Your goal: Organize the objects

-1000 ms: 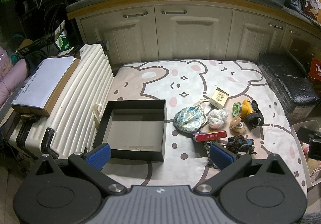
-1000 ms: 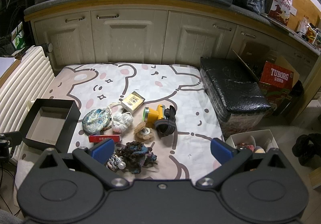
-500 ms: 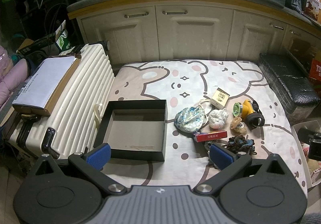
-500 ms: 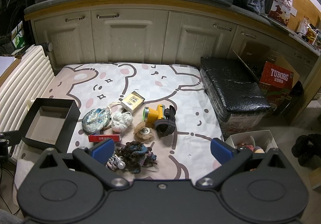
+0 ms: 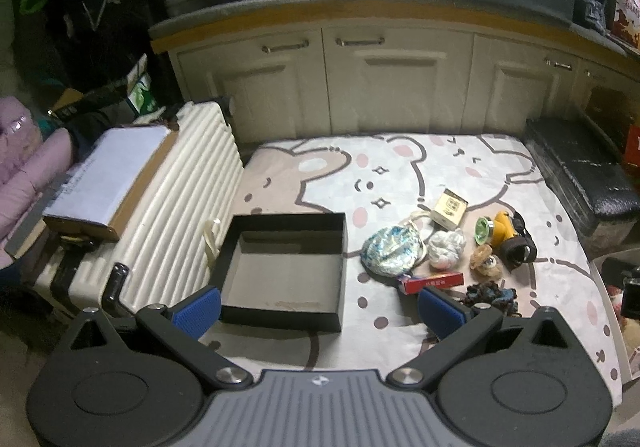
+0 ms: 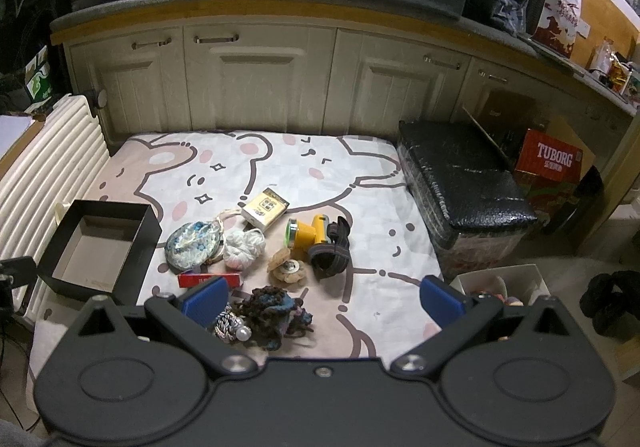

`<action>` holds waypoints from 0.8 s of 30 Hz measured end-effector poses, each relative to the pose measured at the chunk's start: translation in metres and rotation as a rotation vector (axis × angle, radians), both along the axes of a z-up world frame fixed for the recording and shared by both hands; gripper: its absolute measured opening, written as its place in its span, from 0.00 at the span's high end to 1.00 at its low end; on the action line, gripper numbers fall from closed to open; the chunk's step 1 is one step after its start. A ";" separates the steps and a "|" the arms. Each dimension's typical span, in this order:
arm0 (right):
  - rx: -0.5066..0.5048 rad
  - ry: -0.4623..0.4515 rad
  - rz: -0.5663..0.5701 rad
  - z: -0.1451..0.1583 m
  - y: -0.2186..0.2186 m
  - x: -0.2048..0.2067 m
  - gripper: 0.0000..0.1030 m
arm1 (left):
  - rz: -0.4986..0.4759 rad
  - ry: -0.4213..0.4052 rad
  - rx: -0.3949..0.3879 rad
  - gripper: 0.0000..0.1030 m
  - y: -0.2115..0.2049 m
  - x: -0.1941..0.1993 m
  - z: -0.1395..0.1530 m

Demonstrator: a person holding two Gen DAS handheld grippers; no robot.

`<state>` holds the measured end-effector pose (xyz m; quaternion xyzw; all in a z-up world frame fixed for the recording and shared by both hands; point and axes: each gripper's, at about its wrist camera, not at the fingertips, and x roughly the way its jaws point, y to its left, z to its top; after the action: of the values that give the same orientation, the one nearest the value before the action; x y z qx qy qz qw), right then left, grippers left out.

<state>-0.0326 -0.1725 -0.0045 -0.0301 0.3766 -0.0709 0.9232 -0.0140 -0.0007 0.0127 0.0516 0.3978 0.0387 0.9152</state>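
Hovering over the bear-print mat (image 5: 400, 167), left gripper (image 5: 320, 309) and right gripper (image 6: 324, 297) both spread wide, holding nothing; black box (image 5: 284, 267) sits empty at mat's left; small objects (image 6: 260, 247) clustered just right of it, untouched.

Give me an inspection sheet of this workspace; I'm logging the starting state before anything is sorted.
Surface: bear-print mat, on the floor.
Job's things: black box open, empty; headlamp, small carton, patterned pouch, white bundle, red box, yarn clump lie beside it.
Clutter: white suitcase, wrapped black case.
Grippers: left gripper, right gripper open, holding nothing.
Cables: nothing seen.
Surroundings: cream cabinets.
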 end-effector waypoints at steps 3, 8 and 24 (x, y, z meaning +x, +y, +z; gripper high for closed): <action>0.006 -0.020 0.001 0.007 -0.001 -0.003 0.00 | -0.007 -0.033 0.013 0.00 -0.002 -0.005 0.007; 0.005 -0.056 0.025 0.019 -0.002 -0.005 0.00 | -0.021 -0.070 0.008 0.00 -0.006 -0.005 0.018; 0.010 -0.170 0.035 0.043 -0.025 0.042 0.00 | -0.062 -0.159 0.085 0.00 -0.031 0.054 0.038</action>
<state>0.0096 -0.1979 0.0383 -0.0258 0.2969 -0.0553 0.9530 0.0400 -0.0314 0.0510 0.0997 0.3202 0.0313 0.9416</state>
